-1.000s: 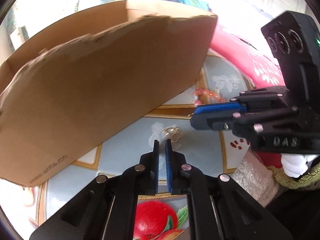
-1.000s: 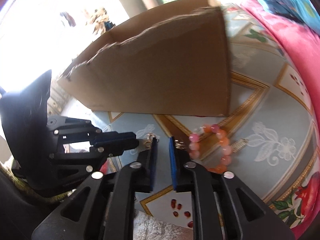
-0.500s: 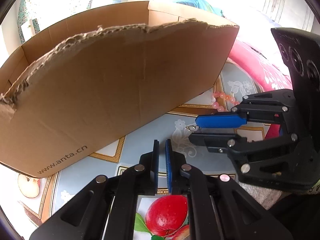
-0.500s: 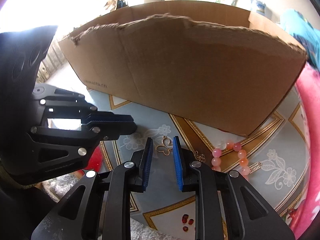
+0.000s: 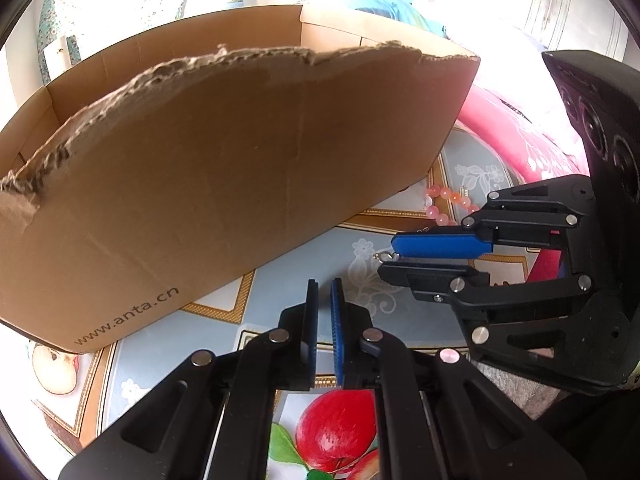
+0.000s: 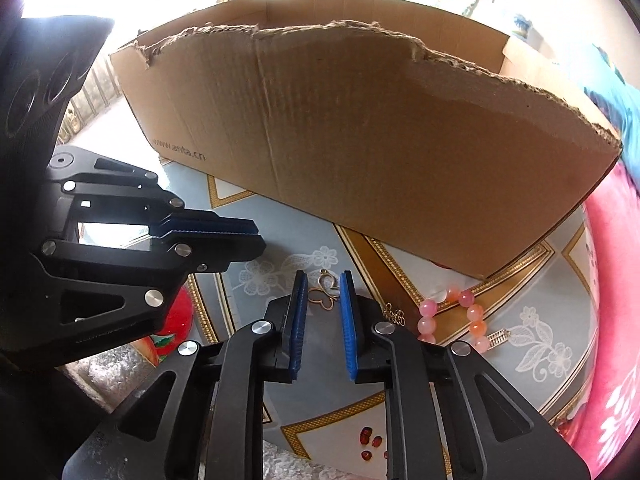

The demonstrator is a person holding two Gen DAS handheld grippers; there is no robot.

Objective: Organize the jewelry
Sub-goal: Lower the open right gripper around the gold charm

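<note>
My right gripper [image 6: 323, 280] is shut on a gold butterfly pendant [image 6: 325, 295], held between its blue pads above the patterned tablecloth; in the left wrist view the gripper [image 5: 386, 254] shows from the side with the pendant's ring [image 5: 383, 256] sticking out at its tips. My left gripper [image 5: 324, 286] is nearly shut and empty, low over the cloth; it also shows in the right wrist view [image 6: 256, 236]. A pink bead bracelet [image 6: 452, 316] lies on the cloth to the right, also seen in the left wrist view [image 5: 444, 204]. A small gold chain piece [image 6: 395, 315] lies beside it.
A large open cardboard box [image 6: 360, 128] with a torn front wall stands just behind both grippers [image 5: 240, 168]. A small gold clasp [image 6: 498, 336] and red beads [image 6: 372, 442] lie on the tablecloth [image 6: 532, 344]. Pink fabric [image 6: 616, 320] borders the right.
My right gripper has lifted the pendant off the cloth and turned to face the box. Both cameras have risen and now see more of the box's inside.
</note>
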